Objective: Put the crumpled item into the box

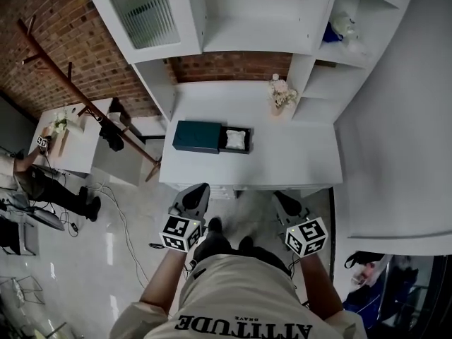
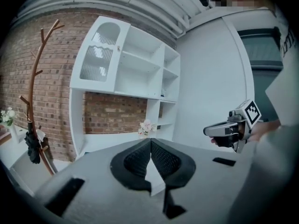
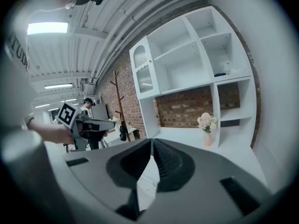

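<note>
A dark teal box (image 1: 197, 136) lies on the white desk (image 1: 282, 161), with an open dark tray (image 1: 248, 140) against its right side. A white crumpled item (image 1: 235, 139) sits in that tray. Both grippers hang in front of the desk's near edge, well short of the box. My left gripper (image 1: 198, 189) is shut with nothing between its jaws (image 2: 150, 140). My right gripper (image 1: 282, 198) is also shut and empty (image 3: 151, 140). The left gripper view shows the right gripper (image 2: 229, 129), and the right gripper view shows the left gripper (image 3: 91, 124). Neither gripper view shows the box.
A small vase of pale flowers (image 1: 281, 94) stands at the desk's back right. White shelving (image 1: 212, 20) rises behind the desk and a wall (image 1: 395, 154) closes its right side. A wooden coat rack (image 1: 78, 94) and a second table (image 1: 70, 143) stand to the left.
</note>
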### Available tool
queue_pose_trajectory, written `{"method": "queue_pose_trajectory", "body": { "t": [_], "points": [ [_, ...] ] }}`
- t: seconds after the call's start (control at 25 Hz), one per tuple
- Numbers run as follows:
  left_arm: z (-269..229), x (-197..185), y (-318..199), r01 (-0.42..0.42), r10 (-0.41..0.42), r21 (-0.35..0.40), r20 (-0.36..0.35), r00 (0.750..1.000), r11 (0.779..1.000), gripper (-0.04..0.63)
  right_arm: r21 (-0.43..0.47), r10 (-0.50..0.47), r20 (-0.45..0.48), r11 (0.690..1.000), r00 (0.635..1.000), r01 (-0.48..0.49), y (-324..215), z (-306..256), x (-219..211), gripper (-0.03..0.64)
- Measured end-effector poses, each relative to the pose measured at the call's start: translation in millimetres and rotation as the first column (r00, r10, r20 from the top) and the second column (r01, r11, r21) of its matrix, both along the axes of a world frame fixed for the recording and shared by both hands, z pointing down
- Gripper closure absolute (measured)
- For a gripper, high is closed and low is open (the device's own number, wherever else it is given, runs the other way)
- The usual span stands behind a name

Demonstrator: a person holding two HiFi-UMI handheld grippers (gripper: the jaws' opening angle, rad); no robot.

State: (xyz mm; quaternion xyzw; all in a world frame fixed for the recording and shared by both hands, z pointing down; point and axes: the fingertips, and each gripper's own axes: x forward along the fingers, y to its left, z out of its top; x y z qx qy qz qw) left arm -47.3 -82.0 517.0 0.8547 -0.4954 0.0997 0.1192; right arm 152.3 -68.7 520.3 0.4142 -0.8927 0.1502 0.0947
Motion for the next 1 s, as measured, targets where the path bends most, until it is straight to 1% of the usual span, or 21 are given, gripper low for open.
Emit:
{"method": "queue_pose_trajectory", "body": {
  "t": [0.12, 0.24, 0.4, 0.68, 0.84, 1.0],
  "points": [
    [-6.4, -12.1, 15.1, 0.023, -0.023, 0.013, -0.020, 1.000, 1.000, 0.569, 0.007, -0.006, 0.008, 1.000, 1.000, 0.006, 6.1, -2.9, -8.6, 0.580],
    [-10.1, -26.5, 24.6, 0.035, -0.035, 0.036, -0.016, 0.999, 0.999, 0.569, 0.013, -0.010, 0.006, 1.000, 1.000, 0.010, 10.3, -3.6, -20.6, 0.580],
    [-13.1, -42.8, 38.7, 0.007, -0.007, 0.017, -0.006, 1.000, 1.000, 0.569, 0.034, -0.007, -0.001, 0.999, 1.000, 0.007, 14.9, -9.4, -40.3, 0.580],
    [-33.6, -82.1, 42.4, -0.044, 0.043, 0.079, 0.013, 0.999, 0.996, 0.569, 0.065, 0.056, -0.007, 0.996, 0.998, -0.055, 21.7, -29.2, -68.0, 0.580],
    [-40.1, -101.8, 39.5, -0.054, 0.053, 0.091, 0.011, 0.999, 0.994, 0.569, 0.080, 0.078, -0.017, 0.994, 0.997, -0.076, 22.0, -35.7, -78.6, 0.581],
    [-44.5, -112.6, 38.0, -0.063, 0.064, 0.103, -0.002, 0.998, 0.993, 0.569, 0.088, 0.088, -0.021, 0.992, 0.996, -0.086, 23.8, -42.3, -86.9, 0.581]
  ]
}}
